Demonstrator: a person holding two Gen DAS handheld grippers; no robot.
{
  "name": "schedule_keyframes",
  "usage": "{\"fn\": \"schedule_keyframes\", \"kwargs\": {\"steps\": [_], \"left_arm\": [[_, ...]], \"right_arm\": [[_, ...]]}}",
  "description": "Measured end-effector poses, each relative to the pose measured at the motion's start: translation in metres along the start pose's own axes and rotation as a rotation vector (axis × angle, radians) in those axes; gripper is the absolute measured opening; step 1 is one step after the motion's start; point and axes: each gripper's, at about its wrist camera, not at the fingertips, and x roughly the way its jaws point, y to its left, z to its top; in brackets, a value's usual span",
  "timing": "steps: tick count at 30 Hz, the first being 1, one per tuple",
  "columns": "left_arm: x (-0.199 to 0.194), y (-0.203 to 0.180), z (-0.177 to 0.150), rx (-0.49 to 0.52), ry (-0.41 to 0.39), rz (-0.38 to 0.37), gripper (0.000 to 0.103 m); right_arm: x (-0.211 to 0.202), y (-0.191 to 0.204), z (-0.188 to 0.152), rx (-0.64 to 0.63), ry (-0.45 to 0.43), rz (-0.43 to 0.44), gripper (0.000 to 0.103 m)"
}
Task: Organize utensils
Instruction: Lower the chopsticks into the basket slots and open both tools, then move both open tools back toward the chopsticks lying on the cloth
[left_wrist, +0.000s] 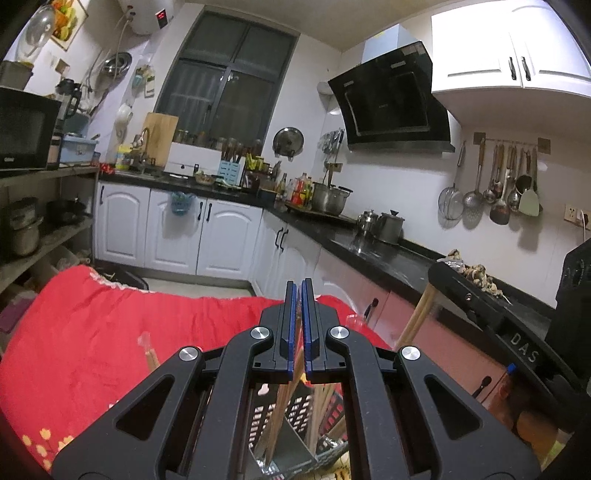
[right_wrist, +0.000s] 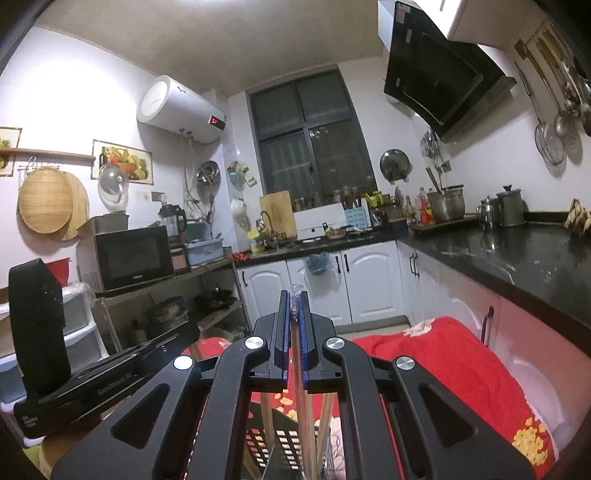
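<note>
My right gripper (right_wrist: 294, 295) is shut on a pair of wooden chopsticks (right_wrist: 300, 387). They hang down from the blue pads, and a small clear tip pokes out above them. The left wrist view shows the same chopsticks (left_wrist: 419, 317) slanting down from the right gripper (left_wrist: 439, 271). Below both grippers stands a black perforated utensil holder (left_wrist: 295, 410) (right_wrist: 275, 439) with several wooden chopsticks (left_wrist: 282, 402) in it. My left gripper (left_wrist: 299, 290) is shut above the holder with nothing showing between its pads. It appears at the left in the right wrist view (right_wrist: 35, 280).
The holder stands on a red flowered cloth (left_wrist: 110, 332) (right_wrist: 461, 362). A black counter (left_wrist: 388, 258) with pots runs along the right. White cabinets (right_wrist: 369, 280) line the back wall. Shelves with a microwave (right_wrist: 129, 258) stand at the left. Ladles hang on the wall (left_wrist: 498, 177).
</note>
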Motion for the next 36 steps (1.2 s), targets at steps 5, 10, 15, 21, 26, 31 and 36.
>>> {"fn": "schedule_keyframes", "kwargs": {"steps": [5, 10, 15, 21, 26, 31, 36], "left_arm": [[0.001, 0.0, -0.009, 0.0, 0.02, 0.0, 0.001], [-0.002, 0.001, -0.012, -0.003, 0.033, -0.003, 0.001], [-0.006, 0.003, -0.015, -0.006, 0.049, 0.014, 0.023], [-0.014, 0.009, -0.018, -0.029, 0.055, 0.036, 0.04], [-0.026, 0.014, -0.019, -0.056, 0.049, 0.063, 0.06], [-0.037, 0.015, -0.021, -0.066, 0.048, 0.084, 0.081], [-0.051, 0.016, -0.024, -0.075, 0.039, 0.093, 0.092]], "right_arm": [[0.001, -0.002, -0.01, 0.013, 0.029, -0.007, 0.005], [0.002, -0.004, -0.017, 0.032, 0.07, -0.004, 0.006], [-0.003, -0.006, -0.022, 0.065, 0.103, -0.004, 0.032], [-0.013, -0.005, -0.022, 0.067, 0.133, -0.012, 0.048], [-0.022, -0.004, -0.022, 0.056, 0.148, -0.018, 0.057], [-0.031, -0.001, -0.023, 0.034, 0.16, -0.023, 0.062], [-0.042, -0.001, -0.026, 0.022, 0.169, -0.029, 0.072]]}}
